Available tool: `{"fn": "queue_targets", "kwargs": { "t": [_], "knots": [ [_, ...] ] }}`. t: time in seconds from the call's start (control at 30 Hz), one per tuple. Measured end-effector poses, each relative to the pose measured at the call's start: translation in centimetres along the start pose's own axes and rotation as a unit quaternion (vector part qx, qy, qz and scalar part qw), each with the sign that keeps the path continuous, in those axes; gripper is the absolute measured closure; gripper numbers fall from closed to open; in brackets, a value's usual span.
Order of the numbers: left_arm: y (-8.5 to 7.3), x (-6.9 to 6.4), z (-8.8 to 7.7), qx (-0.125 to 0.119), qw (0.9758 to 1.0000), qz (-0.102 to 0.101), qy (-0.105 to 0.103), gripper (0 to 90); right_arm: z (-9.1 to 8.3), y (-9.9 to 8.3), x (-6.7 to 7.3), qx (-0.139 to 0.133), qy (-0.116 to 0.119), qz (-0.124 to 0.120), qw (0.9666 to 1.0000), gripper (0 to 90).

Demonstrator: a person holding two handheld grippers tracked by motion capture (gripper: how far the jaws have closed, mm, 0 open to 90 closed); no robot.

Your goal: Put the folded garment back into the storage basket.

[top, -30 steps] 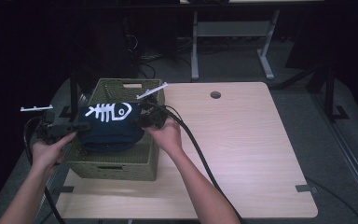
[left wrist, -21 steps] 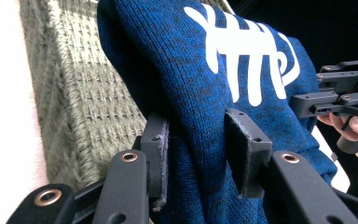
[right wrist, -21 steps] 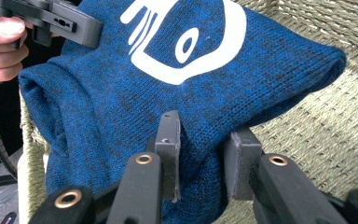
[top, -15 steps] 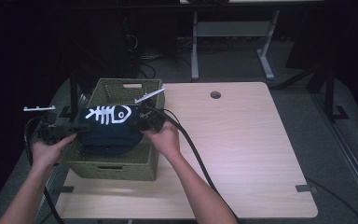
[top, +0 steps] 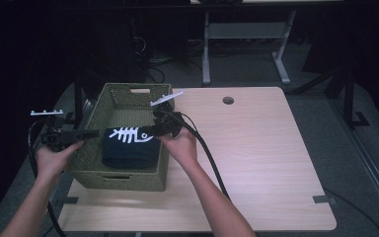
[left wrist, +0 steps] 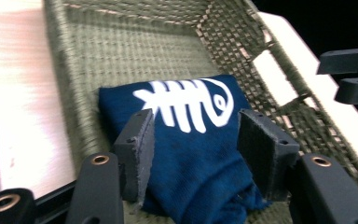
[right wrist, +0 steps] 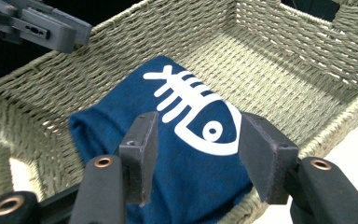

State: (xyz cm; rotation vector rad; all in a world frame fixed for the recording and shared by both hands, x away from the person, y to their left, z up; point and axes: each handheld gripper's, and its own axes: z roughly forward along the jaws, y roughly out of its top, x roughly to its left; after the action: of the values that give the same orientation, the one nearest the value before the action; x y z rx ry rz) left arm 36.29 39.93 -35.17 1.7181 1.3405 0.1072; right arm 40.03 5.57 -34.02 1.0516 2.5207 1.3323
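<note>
Across the wooden table (top: 256, 163), the folded navy shirt (top: 128, 147) lay inside the woven basket (top: 123, 177) at nine o'clock, both grippers (top: 94, 133) (top: 148, 131) just opened and empty, though a jaw might snag cloth when lifting.

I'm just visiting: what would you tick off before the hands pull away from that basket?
1. Folded navy shirt lies inside the woven basket: ok.
2. Left gripper jaws have just been opening, pads off the cloth: ok.
3. Right gripper jaws have just been opening, pads off the cloth: ok.
4. Fish-bone print faces up, fold holds: ok.
5. Cloth snagged on a pad: cannot tell.
6. Basket sits fully on the table: ok.
</note>
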Motion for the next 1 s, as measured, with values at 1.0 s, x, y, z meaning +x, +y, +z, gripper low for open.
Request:
{"fn": "queue_targets", "kwargs": {
  "t": [1.0],
  "knots": [
    [0.9,-6.0,1.5,-0.031,0.9951,0.044,-0.083,40.9,-6.3,-2.1,-3.9,-0.013,0.042,0.012,0.9989,34.8]
  ]
}}
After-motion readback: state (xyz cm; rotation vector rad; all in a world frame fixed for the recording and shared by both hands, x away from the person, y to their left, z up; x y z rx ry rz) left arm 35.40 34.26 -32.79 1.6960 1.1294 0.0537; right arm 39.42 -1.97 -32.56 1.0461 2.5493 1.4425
